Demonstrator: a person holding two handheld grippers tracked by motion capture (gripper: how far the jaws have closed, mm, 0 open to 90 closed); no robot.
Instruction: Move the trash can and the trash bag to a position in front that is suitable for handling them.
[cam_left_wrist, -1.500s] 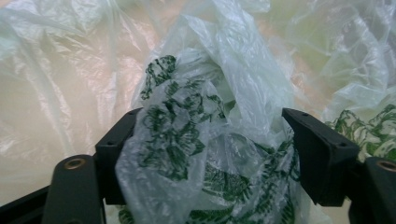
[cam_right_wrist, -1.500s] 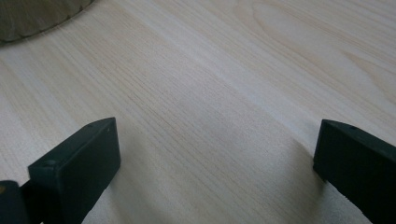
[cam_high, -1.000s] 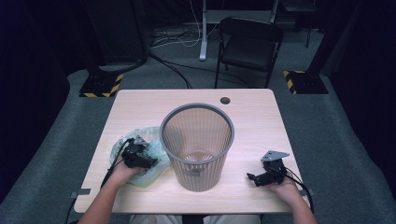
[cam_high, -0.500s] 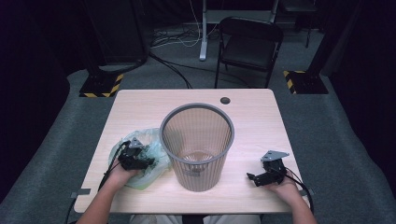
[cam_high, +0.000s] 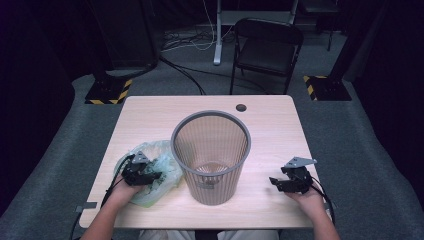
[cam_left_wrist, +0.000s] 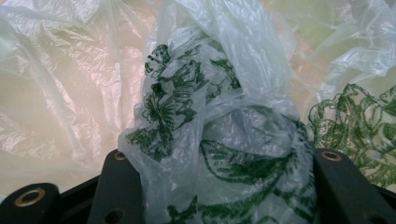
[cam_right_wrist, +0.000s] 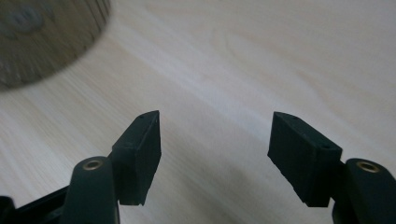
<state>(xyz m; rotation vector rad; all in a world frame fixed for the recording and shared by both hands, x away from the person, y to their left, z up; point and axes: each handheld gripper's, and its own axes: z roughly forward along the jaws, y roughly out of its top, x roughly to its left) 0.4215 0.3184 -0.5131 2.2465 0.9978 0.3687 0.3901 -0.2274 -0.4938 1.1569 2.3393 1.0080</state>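
Plastic bag (cam_left_wrist: 219, 154) bunched between the closing left tool's (cam_high: 150, 176) jaws.

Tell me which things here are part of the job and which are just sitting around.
Job: plastic bag bunched between the closing left gripper jaws; mesh wastebasket; right gripper, jaws closing on nothing.

Lying about: folding chair, floor cables, table's grommet hole.

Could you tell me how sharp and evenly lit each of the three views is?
High view: table evenly lit, surroundings dark, picture slightly soft. Left gripper view: plastic bag sharp and bright between the left tongs. Right gripper view: right tongs fairly crisp, wastebasket at top left blurred.
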